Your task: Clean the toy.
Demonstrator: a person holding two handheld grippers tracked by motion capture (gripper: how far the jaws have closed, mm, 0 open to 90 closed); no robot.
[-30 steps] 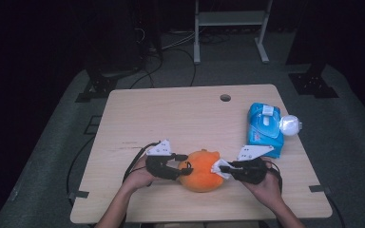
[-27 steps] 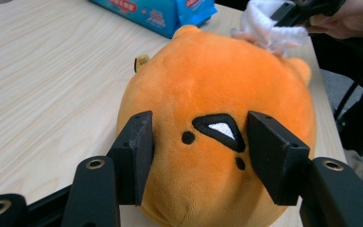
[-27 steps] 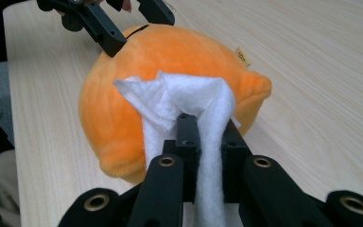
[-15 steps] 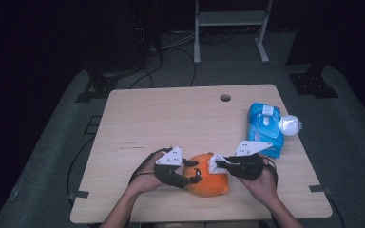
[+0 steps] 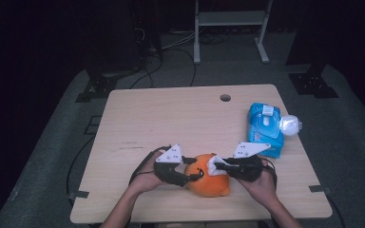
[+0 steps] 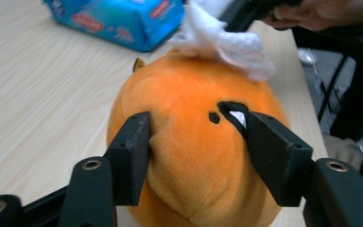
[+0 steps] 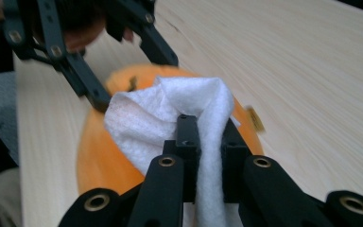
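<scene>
An orange plush toy (image 5: 208,179) with a black eye mark sits near the table's front edge, between both hands. My left gripper (image 5: 193,174) is shut on the plush toy (image 6: 196,156), its two black jaws pressing into its sides. My right gripper (image 5: 215,166) is shut on a white wipe (image 7: 170,118), and the wipe (image 5: 213,165) rests on top of the toy (image 7: 99,156). In the left gripper view the wipe (image 6: 222,40) lies across the toy's far upper side.
A blue pack of wet wipes (image 5: 265,127) lies at the right of the wooden table (image 5: 161,118), with a white round object (image 5: 290,125) beside it. A small hole (image 5: 225,98) is near the table's far edge. Cables trail from both grippers.
Both grippers and the plush toy have shifted slightly toward the front edge. The right gripper with the wipe has moved further onto the toy's top.
</scene>
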